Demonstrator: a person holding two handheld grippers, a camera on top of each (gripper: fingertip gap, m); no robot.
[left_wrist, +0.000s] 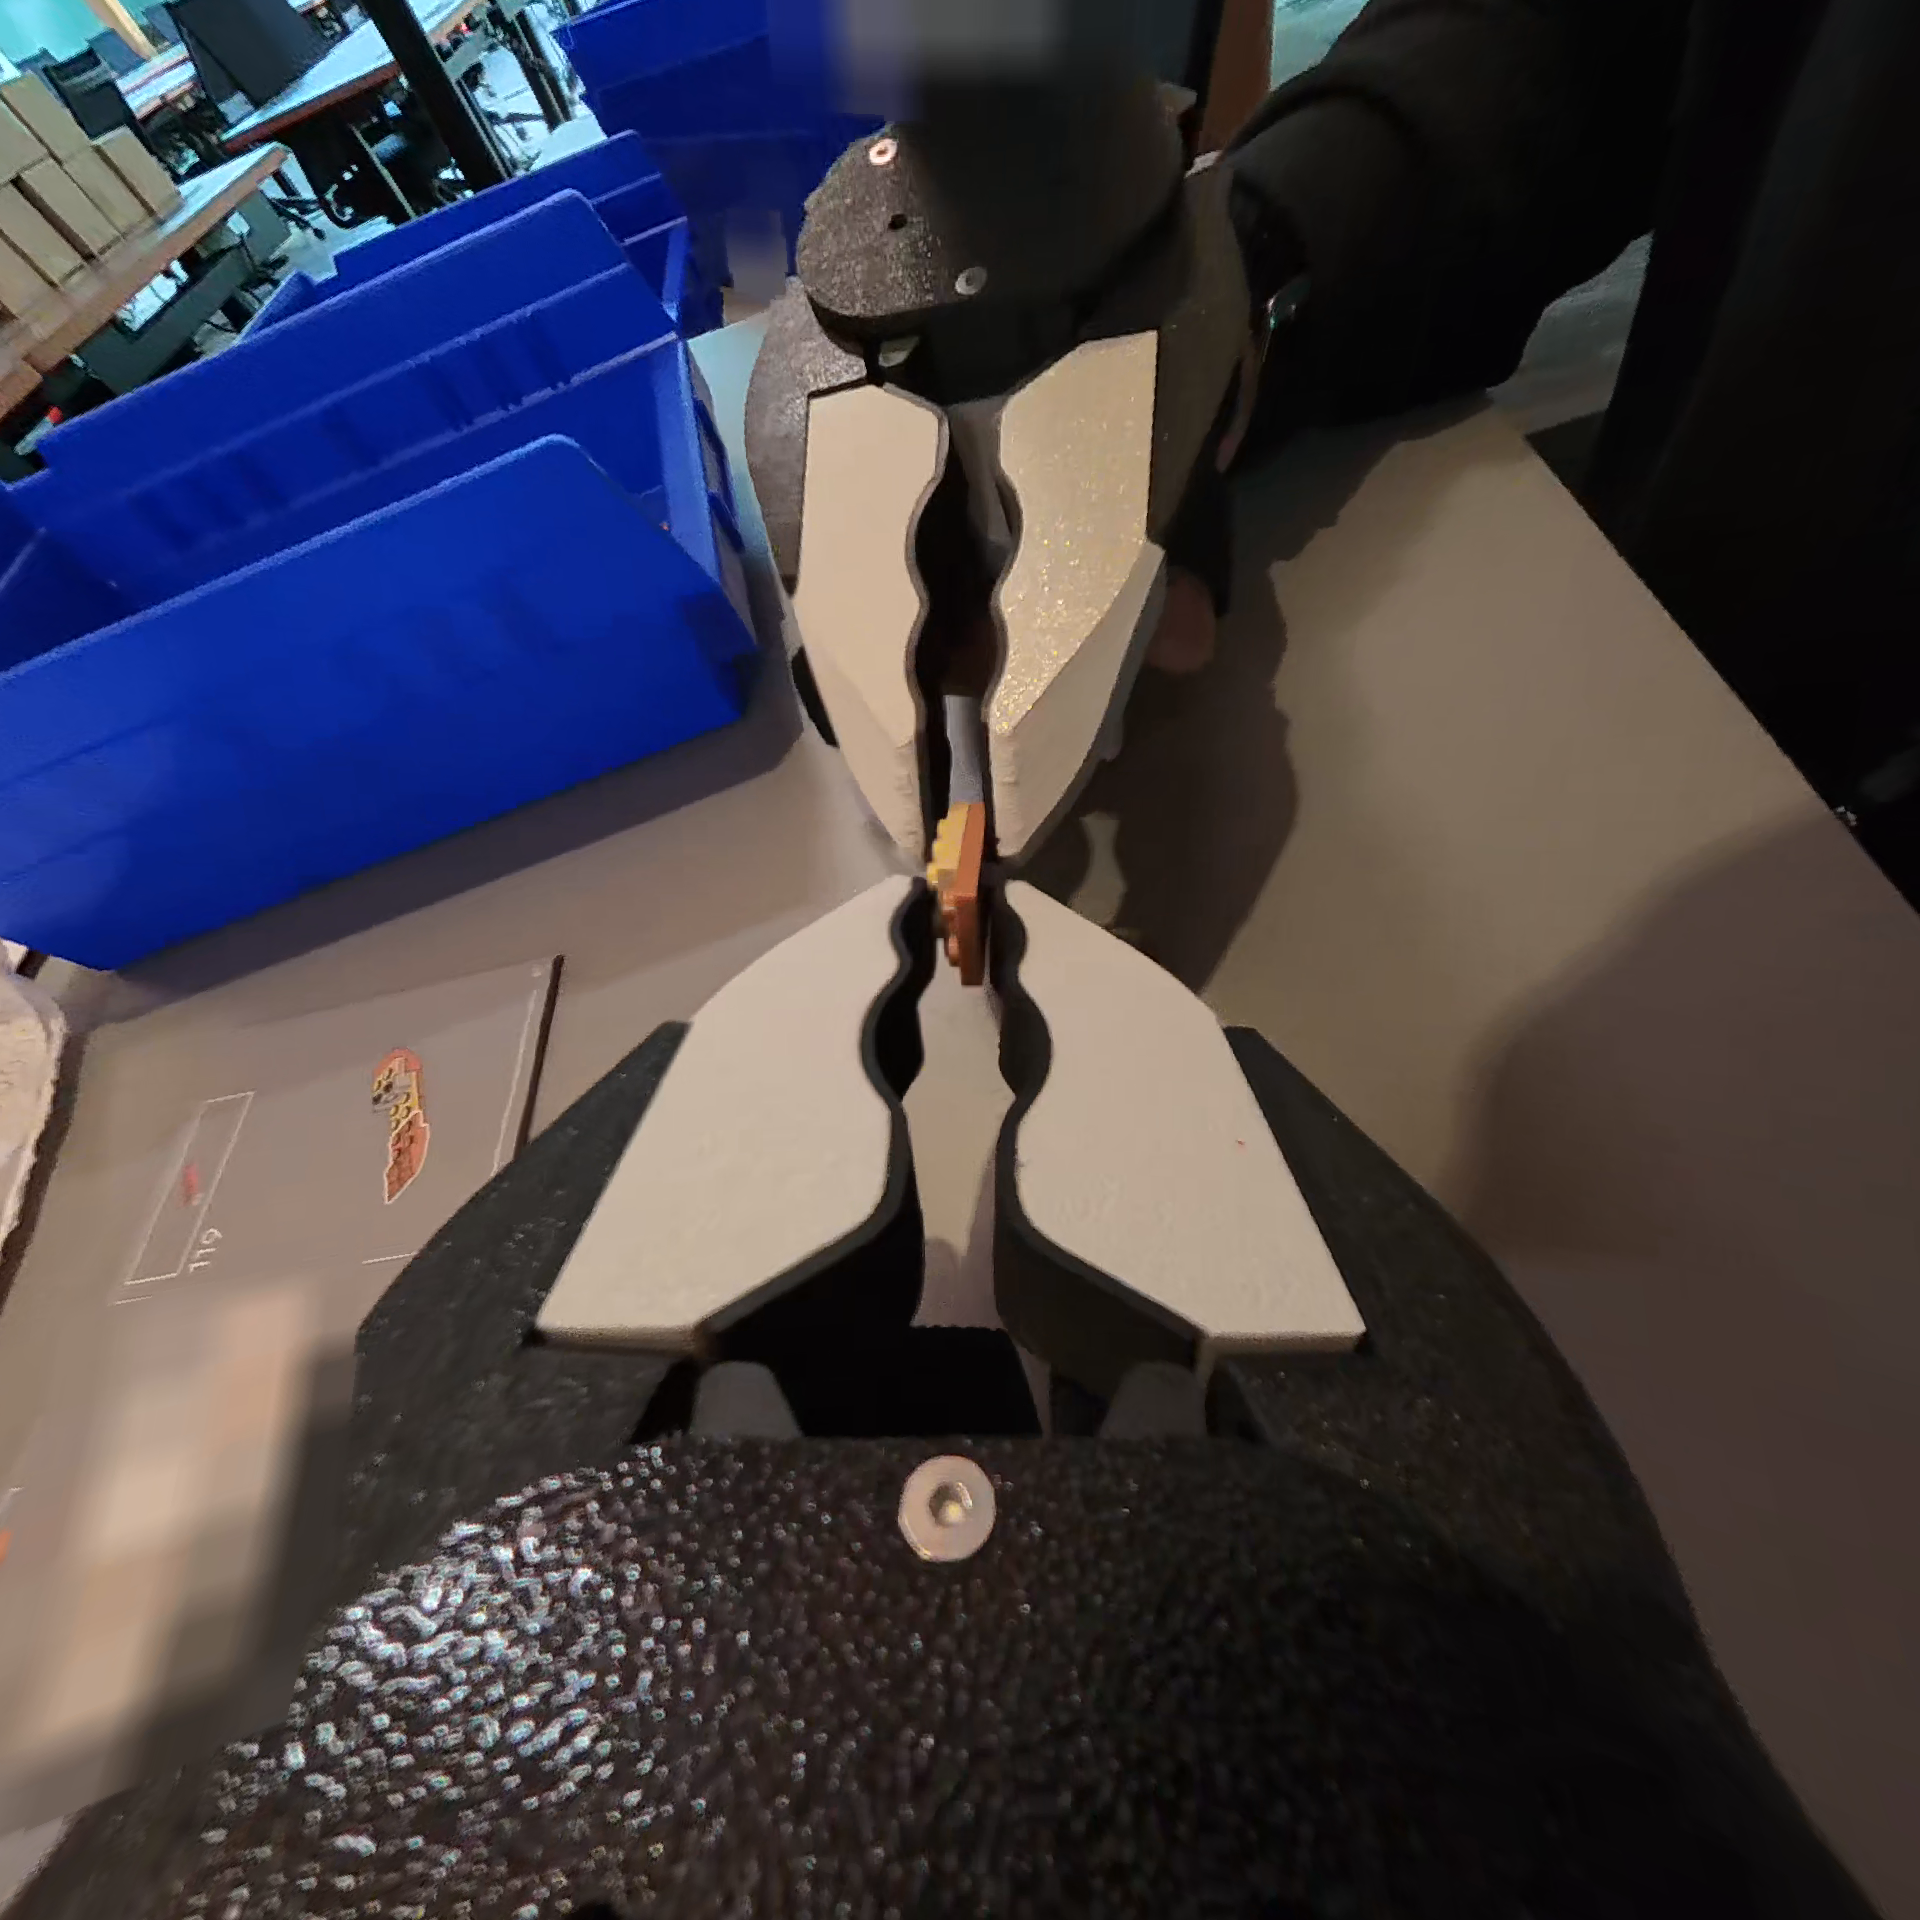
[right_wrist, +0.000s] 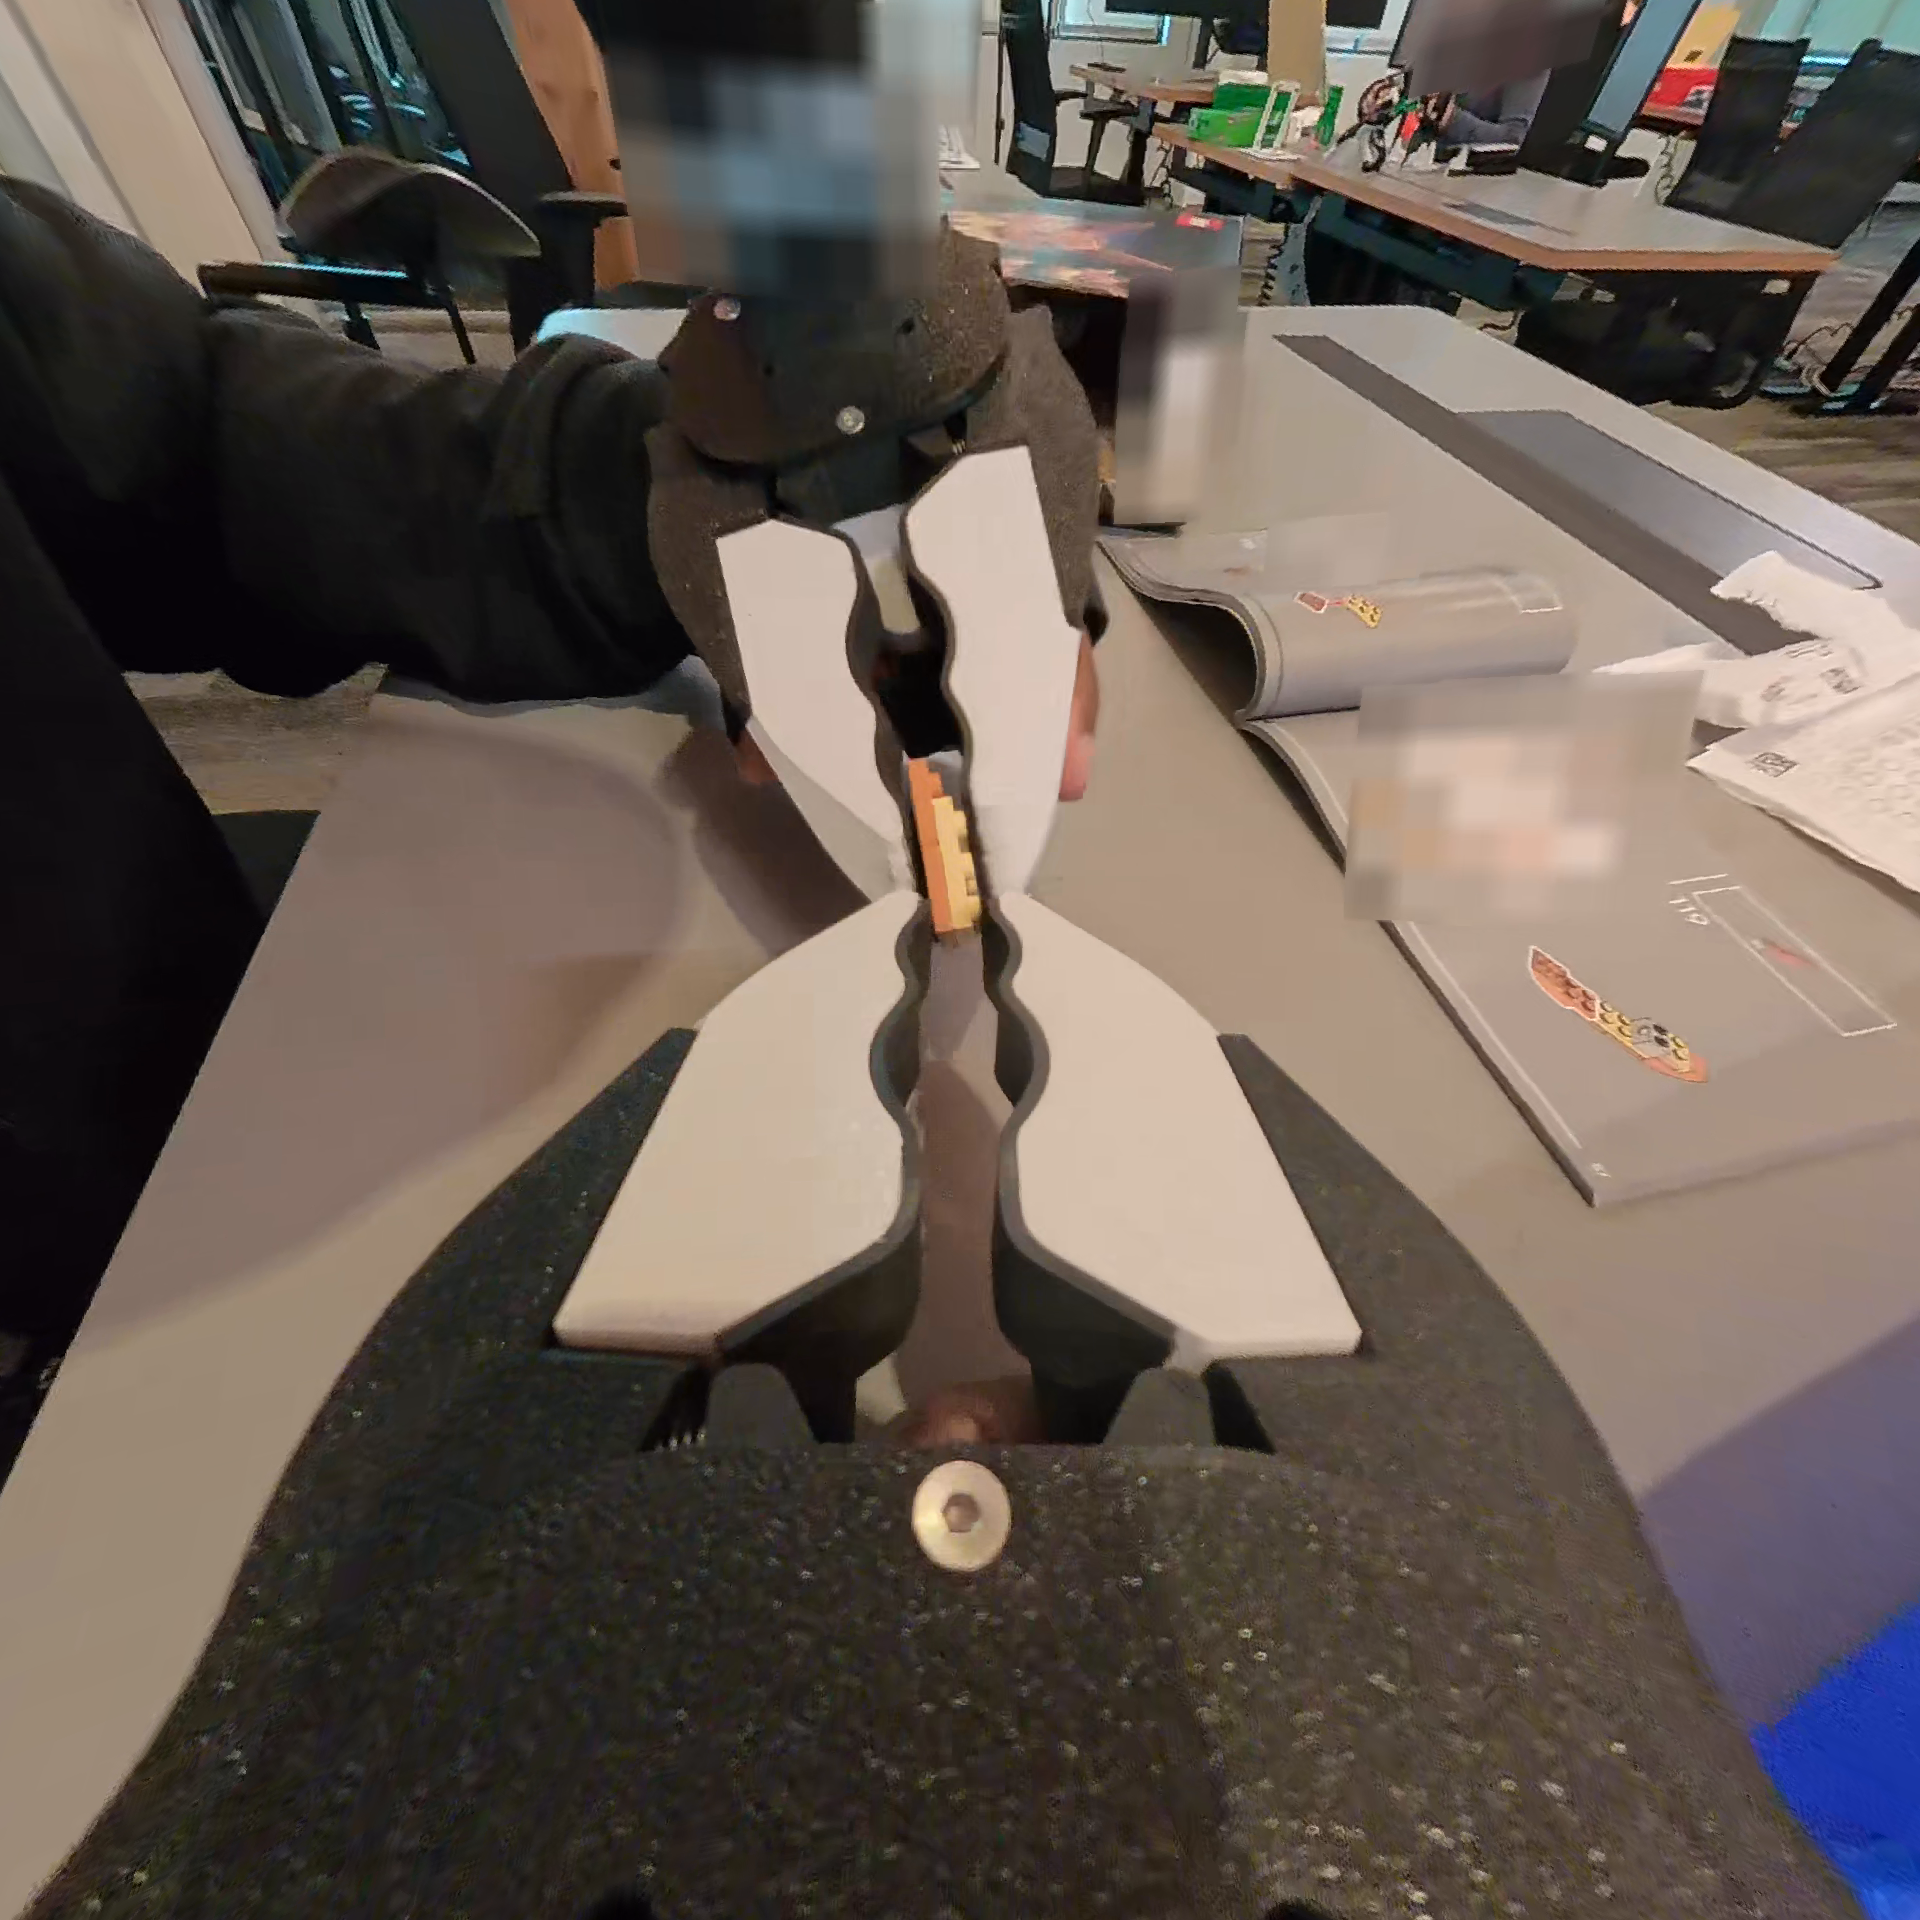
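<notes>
Both my tongs pinch one small brick assembly, tip to tip, above the grey table.

The brick assembly (left_wrist: 961, 894), an orange-brown plate with yellow studded pieces on one face, hangs edge-up between my two tools. My left gripper (left_wrist: 956, 914) has its pale fingers nearly together, pinching the near end; my right gripper (right_wrist: 951, 925) comes from the opposite side and pinches the other end, so the two sets of tips almost touch. Below lies the grey table (left_wrist: 1455, 831). Blue bins (left_wrist: 364, 623) stand to the far left in the left wrist view. An open instruction booklet (right_wrist: 1662, 1039) lies to the right in the right wrist view, with crumpled white paper (right_wrist: 1829, 727) beyond it.
</notes>
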